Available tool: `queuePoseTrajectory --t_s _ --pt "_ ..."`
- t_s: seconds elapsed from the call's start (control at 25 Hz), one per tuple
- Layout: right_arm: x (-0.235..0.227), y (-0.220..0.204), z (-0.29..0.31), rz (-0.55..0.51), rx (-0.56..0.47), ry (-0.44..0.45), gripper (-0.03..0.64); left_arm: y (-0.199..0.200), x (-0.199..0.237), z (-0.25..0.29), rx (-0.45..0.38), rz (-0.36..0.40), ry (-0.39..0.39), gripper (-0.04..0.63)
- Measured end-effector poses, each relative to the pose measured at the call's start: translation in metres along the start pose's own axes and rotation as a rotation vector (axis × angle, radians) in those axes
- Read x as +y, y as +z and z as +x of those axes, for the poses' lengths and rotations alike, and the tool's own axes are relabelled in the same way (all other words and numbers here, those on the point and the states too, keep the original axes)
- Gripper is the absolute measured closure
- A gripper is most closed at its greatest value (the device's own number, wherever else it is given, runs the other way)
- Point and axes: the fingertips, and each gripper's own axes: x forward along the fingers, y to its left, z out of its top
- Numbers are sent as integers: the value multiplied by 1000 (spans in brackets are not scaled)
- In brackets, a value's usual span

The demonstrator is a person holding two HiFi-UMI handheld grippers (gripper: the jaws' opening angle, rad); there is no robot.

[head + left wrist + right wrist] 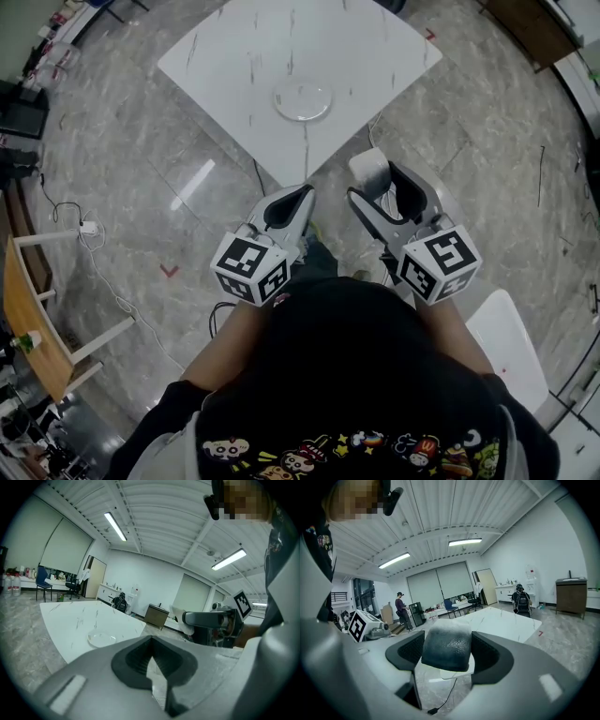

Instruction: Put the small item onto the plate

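Note:
A clear glass plate (303, 100) lies near the front corner of the white marble-look table (244, 47); it also shows in the left gripper view as the plate (101, 639). My right gripper (372, 184) is shut on a small white-grey soft item (369, 167), held in the air short of the table's corner. In the right gripper view the item (447, 644) fills the gap between the dark pads. My left gripper (298, 199) is shut with nothing in it, beside the right one and also short of the table.
Grey stone floor surrounds the table. A black cable (257, 172) runs under the table corner. A wooden bench (28, 314) and white cable (103, 272) lie at the left, a white chair seat (511, 347) at the right. A person (401, 609) stands far off.

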Motion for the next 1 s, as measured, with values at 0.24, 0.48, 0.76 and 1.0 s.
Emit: queuePoseTrajectory --t_s 0.24,0.48,0.76,1.0 --pt "6 6 27 -5 19 -23 281 10 30 -1 -1 -7 -23 594" --pt "14 5 49 -7 42 -38 281 14 55 -6 -8 -12 -33 595" --pt "23 5 62 -27 57 -25 281 13 68 -19 -35 -30 -10 595" --pt "27 4 78 -45 52 3 281 12 78 -31 -43 -24 27 595"
